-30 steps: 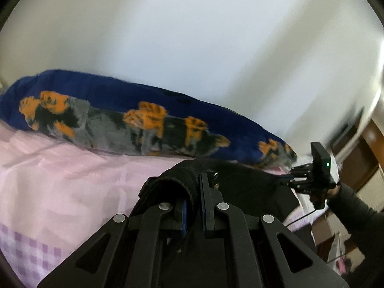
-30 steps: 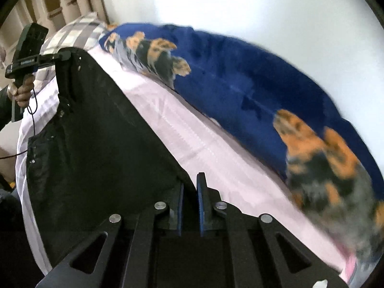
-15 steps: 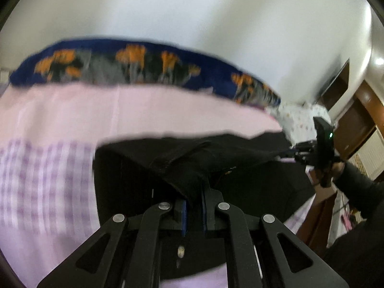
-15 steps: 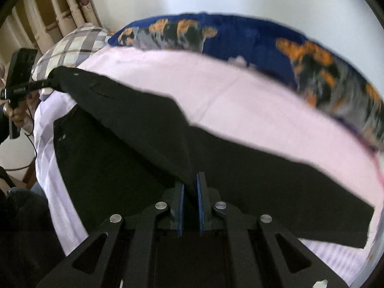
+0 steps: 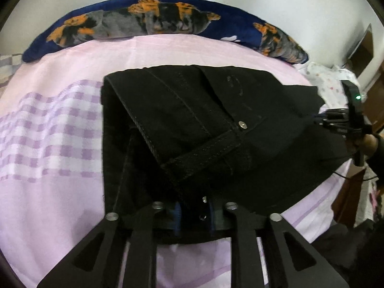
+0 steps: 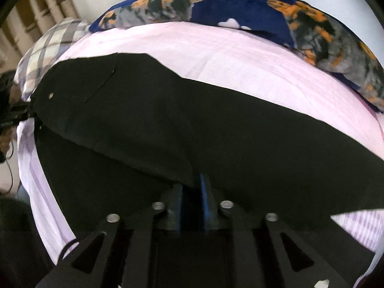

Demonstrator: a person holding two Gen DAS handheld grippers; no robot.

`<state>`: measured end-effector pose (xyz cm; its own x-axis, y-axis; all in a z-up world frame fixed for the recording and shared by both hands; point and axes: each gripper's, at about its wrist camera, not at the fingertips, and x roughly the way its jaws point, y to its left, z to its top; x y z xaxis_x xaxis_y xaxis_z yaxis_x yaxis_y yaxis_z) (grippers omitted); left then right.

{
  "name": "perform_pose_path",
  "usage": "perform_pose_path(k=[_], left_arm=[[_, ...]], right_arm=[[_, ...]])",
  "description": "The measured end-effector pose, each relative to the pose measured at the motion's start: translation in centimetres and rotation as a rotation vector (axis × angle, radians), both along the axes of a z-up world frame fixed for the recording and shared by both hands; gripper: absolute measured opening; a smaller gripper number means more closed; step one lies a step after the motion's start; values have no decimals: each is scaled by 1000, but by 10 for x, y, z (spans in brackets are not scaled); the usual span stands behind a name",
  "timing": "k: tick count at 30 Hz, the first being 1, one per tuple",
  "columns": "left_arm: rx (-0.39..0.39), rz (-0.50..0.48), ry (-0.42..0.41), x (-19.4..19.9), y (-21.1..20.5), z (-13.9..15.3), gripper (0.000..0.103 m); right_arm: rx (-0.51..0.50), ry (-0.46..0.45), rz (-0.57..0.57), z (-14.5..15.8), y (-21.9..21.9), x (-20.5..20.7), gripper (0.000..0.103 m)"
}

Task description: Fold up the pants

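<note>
The left gripper [image 5: 193, 212] is a matte black frame of two flat angled arms, each with triangular cut-outs and round silver screw heads at the joints. Its two fingers [image 5: 177, 212] carry dark blue pads on their inner faces, and two small silver screws sit between them. The right gripper [image 6: 192, 193] has the same black build, the same silver screw heads and blue-lined fingers [image 6: 204, 189]. Seen from the left wrist camera, the right gripper [image 5: 345, 120] shows a black boxy body with a small green light, a thin black cable trailing below it, and the person's right hand [image 5: 367, 142], bare-skinned, with a dark sleeve behind it.
</note>
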<state>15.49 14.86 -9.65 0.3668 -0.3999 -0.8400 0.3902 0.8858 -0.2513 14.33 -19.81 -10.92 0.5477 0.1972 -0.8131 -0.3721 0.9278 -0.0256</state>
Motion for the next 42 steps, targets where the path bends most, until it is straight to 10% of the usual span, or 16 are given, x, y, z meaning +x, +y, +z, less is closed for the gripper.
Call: perform_pose_path(k=[2,8,15,23,30,34,42], left_arm=[[27,19,1,-3,1,3,39],[-40,147,11,-24,31,18,56],[-399,303,180,-39,44,11,55],[-633,414,287,-21,18,-9,55],[-702,540,294,-10,19,-15,55],[-674,571,265,-6,17,-13,20],[-611,573,198,-2,23,8,12]], right_arm=[[12,-35,-27,6,-3,-10,46],[160,-58,-91,17,-17,-42,46],[332,-2,-165,1,-20,-60,47],[602,60,-273,-22,-27,-66,48],[768,105,-354,-44,-31,-52,48],[821,104,-362,-46,-25,-41,48],[918,76,-449,-49,-46,-13,35]])
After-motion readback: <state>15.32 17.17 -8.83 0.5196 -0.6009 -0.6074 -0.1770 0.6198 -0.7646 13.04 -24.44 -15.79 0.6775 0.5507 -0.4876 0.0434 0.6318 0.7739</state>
